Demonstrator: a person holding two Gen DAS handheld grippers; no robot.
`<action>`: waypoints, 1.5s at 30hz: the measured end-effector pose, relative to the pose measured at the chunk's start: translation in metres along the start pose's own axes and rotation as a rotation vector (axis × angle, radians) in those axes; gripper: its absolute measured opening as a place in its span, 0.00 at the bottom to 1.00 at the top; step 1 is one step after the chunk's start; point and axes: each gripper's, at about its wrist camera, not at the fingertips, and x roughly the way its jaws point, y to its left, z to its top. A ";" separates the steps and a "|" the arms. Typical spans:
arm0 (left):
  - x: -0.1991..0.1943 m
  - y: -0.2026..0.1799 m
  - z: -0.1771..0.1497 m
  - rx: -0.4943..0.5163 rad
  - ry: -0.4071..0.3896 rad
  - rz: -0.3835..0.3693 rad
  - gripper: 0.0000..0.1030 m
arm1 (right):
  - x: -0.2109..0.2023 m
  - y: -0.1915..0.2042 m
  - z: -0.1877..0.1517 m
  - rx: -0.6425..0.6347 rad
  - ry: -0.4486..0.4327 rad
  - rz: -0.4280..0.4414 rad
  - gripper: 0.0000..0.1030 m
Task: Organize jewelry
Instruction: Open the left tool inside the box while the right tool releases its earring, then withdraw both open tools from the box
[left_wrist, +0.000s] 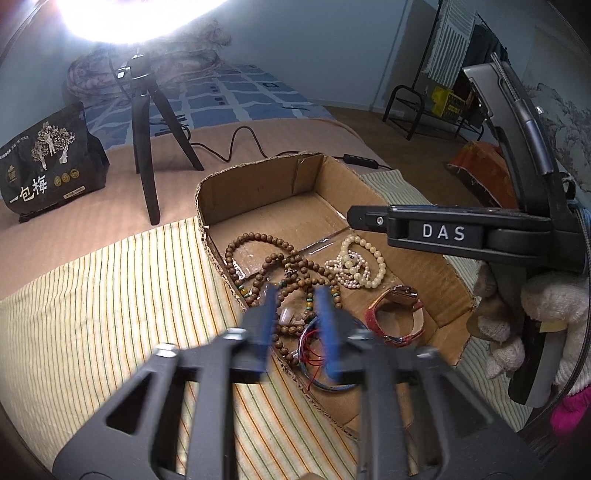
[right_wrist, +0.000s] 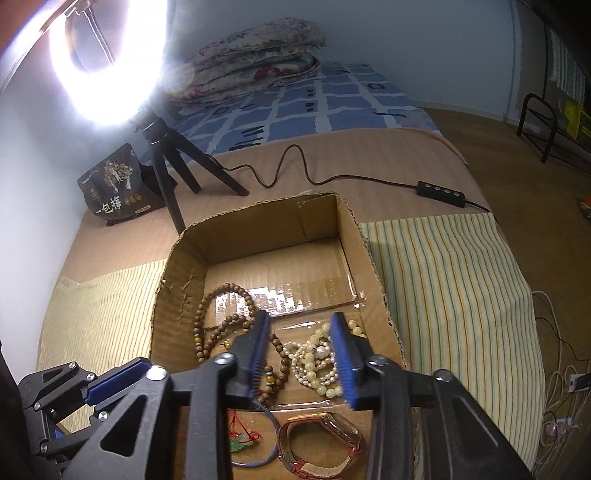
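An open cardboard box sits on a striped cloth and holds the jewelry. Inside lie brown wooden bead strands, pearl and pale bead bracelets, a red-strap watch, a blue bangle with red cord and a green pendant. My left gripper is open and empty, hovering over the box's near corner. My right gripper is open and empty above the pearl bracelets; its finger reaches in from the right in the left wrist view.
A ring light on a black tripod stands behind the box, its cable and switch trailing right. A dark snack bag sits at the left. Folded quilts lie at the back. Striped cloth flanks the box.
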 end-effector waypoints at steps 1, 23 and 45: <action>-0.001 0.000 0.000 0.000 -0.004 0.001 0.43 | -0.001 -0.001 0.000 0.003 -0.006 -0.006 0.57; -0.025 -0.001 -0.004 0.004 -0.027 0.023 0.44 | -0.019 0.002 -0.004 0.003 -0.039 -0.046 0.76; -0.101 -0.003 -0.024 0.020 -0.142 0.045 0.52 | -0.081 0.031 -0.026 -0.043 -0.129 -0.020 0.76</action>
